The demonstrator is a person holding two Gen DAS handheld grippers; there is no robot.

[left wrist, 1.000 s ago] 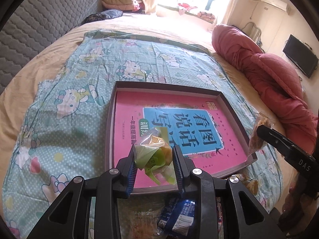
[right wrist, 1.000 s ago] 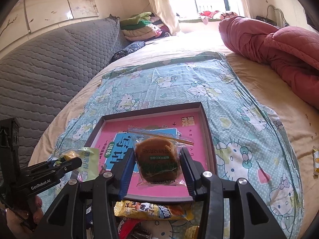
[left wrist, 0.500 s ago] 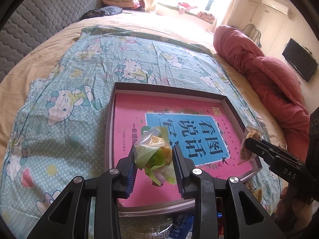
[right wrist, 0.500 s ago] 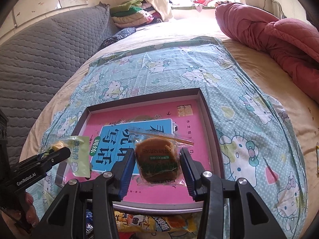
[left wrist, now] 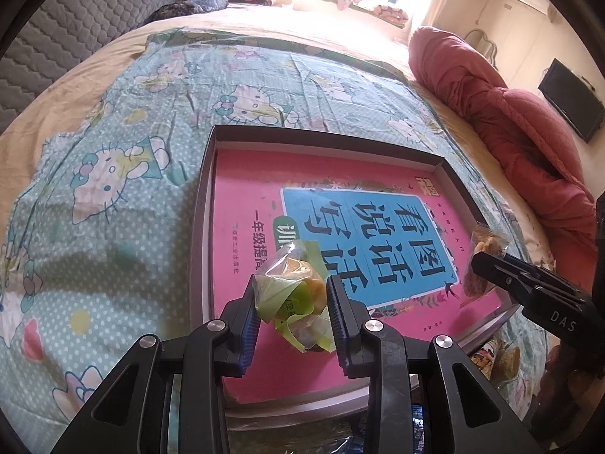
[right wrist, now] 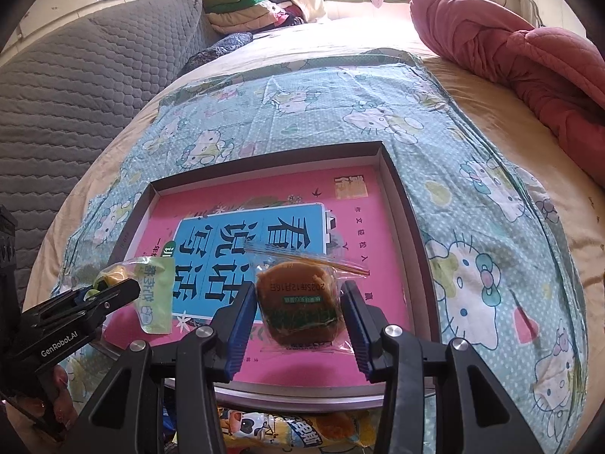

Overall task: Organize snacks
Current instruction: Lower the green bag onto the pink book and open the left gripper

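Note:
My left gripper is shut on a green and yellow wrapped snack, held over the near left part of a shallow dark box lined with a pink book. That same snack and left gripper show at the left in the right wrist view. My right gripper is shut on a round brown cake in clear wrap, above the near part of the box. In the left wrist view the right gripper enters from the right with the cake.
The box lies on a blue cartoon-cat sheet spread over a bed. More snack packets lie just below the box's near edge. A red quilt is bunched at the right, a grey padded headboard at the left.
Both grippers have moved down and forward over the box with their snacks still gripped. The box now fills more of each view, and the loose packets below have slid toward the bottom edge.

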